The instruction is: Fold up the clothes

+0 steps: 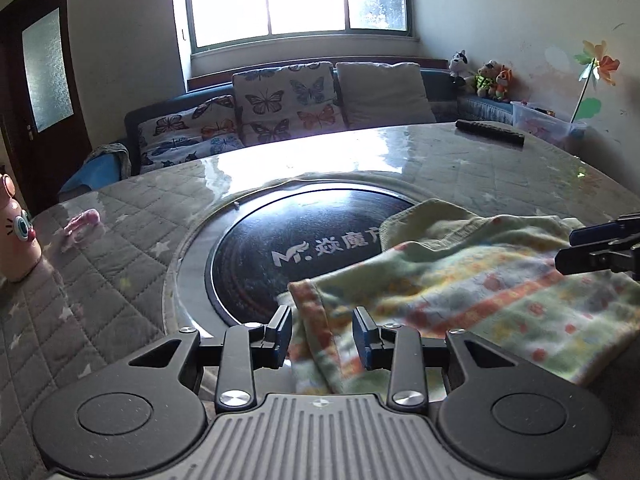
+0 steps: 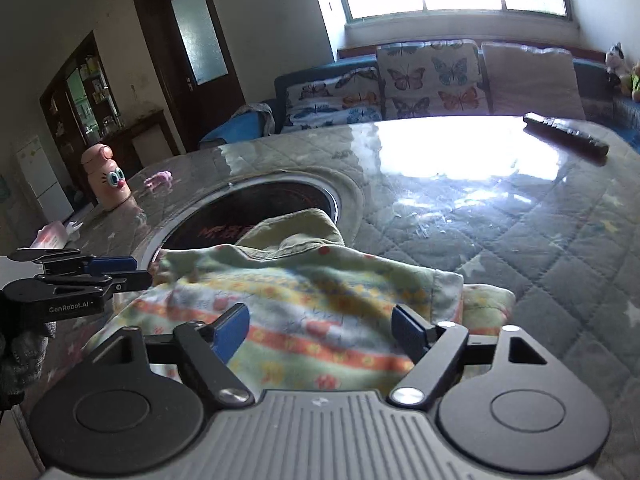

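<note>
A pale green patterned cloth [image 1: 460, 280] with orange stripes lies bunched on the table, partly over the round black cooktop [image 1: 280, 248]. My left gripper [image 1: 323, 334] is open, its fingers on either side of the cloth's folded left edge. My right gripper [image 2: 322, 330] is open wide over the cloth [image 2: 320, 304], fingers apart above its striped surface. The right gripper shows at the right edge of the left wrist view [image 1: 596, 248]; the left gripper shows at the left edge of the right wrist view [image 2: 104, 272].
The table [image 1: 100, 300] has a quilted grey cover under glossy plastic. A pink bottle with cartoon eyes [image 2: 106, 178] and a small pink item [image 1: 82, 220] sit at the left. A remote control [image 1: 490, 131] lies at the far right. A sofa with butterfly cushions [image 1: 280, 100] stands behind.
</note>
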`<state>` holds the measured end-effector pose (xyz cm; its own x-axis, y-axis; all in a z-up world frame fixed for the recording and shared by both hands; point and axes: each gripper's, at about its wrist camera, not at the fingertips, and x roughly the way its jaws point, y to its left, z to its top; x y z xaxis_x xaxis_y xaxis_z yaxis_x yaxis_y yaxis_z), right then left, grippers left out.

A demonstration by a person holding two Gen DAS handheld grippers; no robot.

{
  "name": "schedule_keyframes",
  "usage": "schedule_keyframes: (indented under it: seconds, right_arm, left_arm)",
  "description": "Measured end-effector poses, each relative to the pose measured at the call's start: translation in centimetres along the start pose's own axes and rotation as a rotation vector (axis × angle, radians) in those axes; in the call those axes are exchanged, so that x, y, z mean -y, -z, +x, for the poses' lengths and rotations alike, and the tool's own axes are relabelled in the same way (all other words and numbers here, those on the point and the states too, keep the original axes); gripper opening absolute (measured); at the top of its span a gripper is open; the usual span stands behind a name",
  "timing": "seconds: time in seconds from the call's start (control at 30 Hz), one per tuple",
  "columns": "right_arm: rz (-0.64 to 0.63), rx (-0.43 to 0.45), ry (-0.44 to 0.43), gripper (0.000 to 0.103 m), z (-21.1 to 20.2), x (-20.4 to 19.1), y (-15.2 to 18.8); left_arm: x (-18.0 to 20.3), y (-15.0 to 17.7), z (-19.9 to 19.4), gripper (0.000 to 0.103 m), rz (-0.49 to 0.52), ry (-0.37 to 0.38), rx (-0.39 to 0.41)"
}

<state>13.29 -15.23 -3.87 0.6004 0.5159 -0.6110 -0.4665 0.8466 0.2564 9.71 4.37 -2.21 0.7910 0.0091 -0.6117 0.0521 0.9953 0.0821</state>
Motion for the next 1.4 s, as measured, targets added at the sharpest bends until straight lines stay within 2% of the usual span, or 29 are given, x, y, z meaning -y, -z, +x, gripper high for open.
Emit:
schedule_keyframes:
  seconds: [0.07, 0.3, 0.57, 0.67, 0.73, 0.8, 0.93, 1.03, 1.27, 1.4]
  right_arm:
    - [0.019, -0.02, 0.01, 0.081, 0.8, 0.6, -0.2]
    - [0.025, 0.001, 0.016, 0.082, 0.5, 1.0, -0.9]
    - [0.021, -0.009, 0.015, 0.087, 1.6, 0.9, -1.0]
    - [0.0, 0.009, 0.024, 0.09, 0.9, 0.4, -1.0]
    - [-0.022, 0.024, 0.032, 0.099, 0.2, -0.1, -0.9]
    - [-0.035, 0.034, 0.037, 0.1, -0.2, -0.7, -0.6]
    - [-0.069, 0.041, 0.04, 0.103, -0.9, -2.0, 0.3]
    - [-0.12, 0.042, 0.039, 0.103, -1.4, -3.5, 1.4]
    - [-0.258, 0.02, 0.081, 0.103, -1.5, -6.5, 4.3]
    - [-0.257, 0.04, 0.106, 0.103, -1.9, -6.7, 4.9]
  left_arm:
    - [-0.3, -0.3, 0.7, 0.036, -0.004, -0.008, -0.01]
    - [-0.6, -1.1, 1.9, 0.037, -0.003, -0.021, -0.012]
    - [0.1, -1.8, 3.5, 0.038, 0.029, -0.029, -0.037]
    - [0.1, -1.8, 3.1, 0.046, 0.026, -0.024, -0.034]
    - [0.1, -1.7, 2.4, 0.055, 0.02, -0.021, -0.022]
    - [0.1, -1.6, 1.6, 0.059, 0.011, -0.015, -0.014]
    - [0.9, -0.4, -0.7, 0.076, 0.02, 0.008, 0.004]
    - [1.9, 1.0, -2.3, 0.084, 0.05, 0.022, 0.006]
    - [3.2, 3.8, -3.9, 0.09, 0.121, -0.02, 0.013]
    - [3.2, 4.1, -4.1, 0.092, 0.118, -0.042, 0.018]
